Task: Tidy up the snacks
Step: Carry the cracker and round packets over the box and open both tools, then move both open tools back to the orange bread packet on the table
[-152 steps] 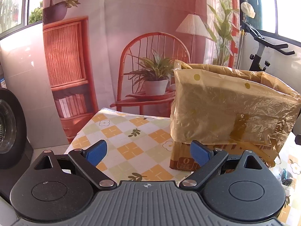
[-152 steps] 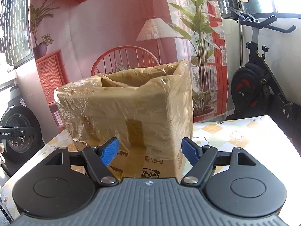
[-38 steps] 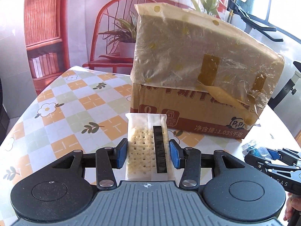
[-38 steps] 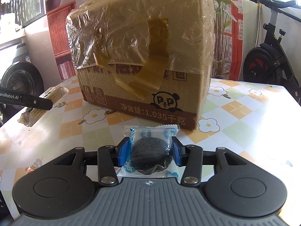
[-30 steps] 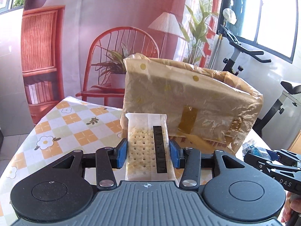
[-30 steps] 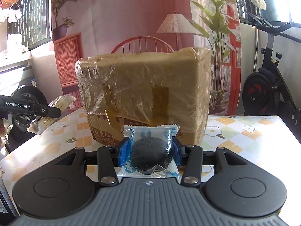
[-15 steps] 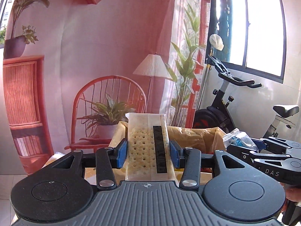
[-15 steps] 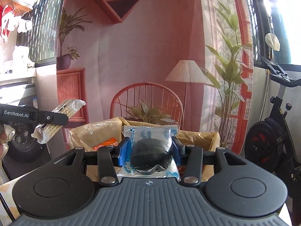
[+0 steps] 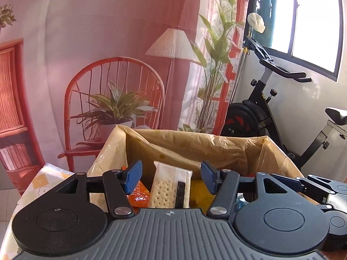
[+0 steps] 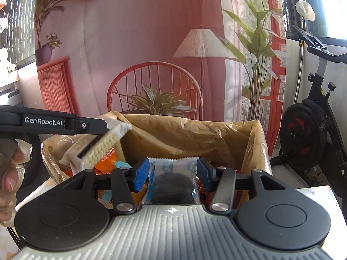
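My left gripper (image 9: 171, 176) hangs over the open cardboard box lined with a tan plastic bag (image 9: 195, 145). Its jaws are opening, and the cracker packet (image 9: 171, 186) stands loose between the blue pads, tipping down into the box. In the right wrist view that packet (image 10: 104, 145) slants below one left finger (image 10: 86, 126). My right gripper (image 10: 172, 176) is over the same box (image 10: 195, 134) with its jaws opening. The blue-wrapped dark cookie (image 10: 172, 182) sits low between its pads, no longer squeezed.
Orange snack packets (image 9: 138, 197) lie inside the box on the left (image 10: 108, 158). A person's hand (image 10: 8, 177) holds the left tool. The checked tablecloth (image 9: 43, 184) shows beside the box. An exercise bike (image 10: 308, 134) stands to the right, behind the table.
Both grippers have come forward over the box's mouth. Both pairs of jaws have spread, the left far more, and the cracker packet and the cookie have slipped lower between the pads.
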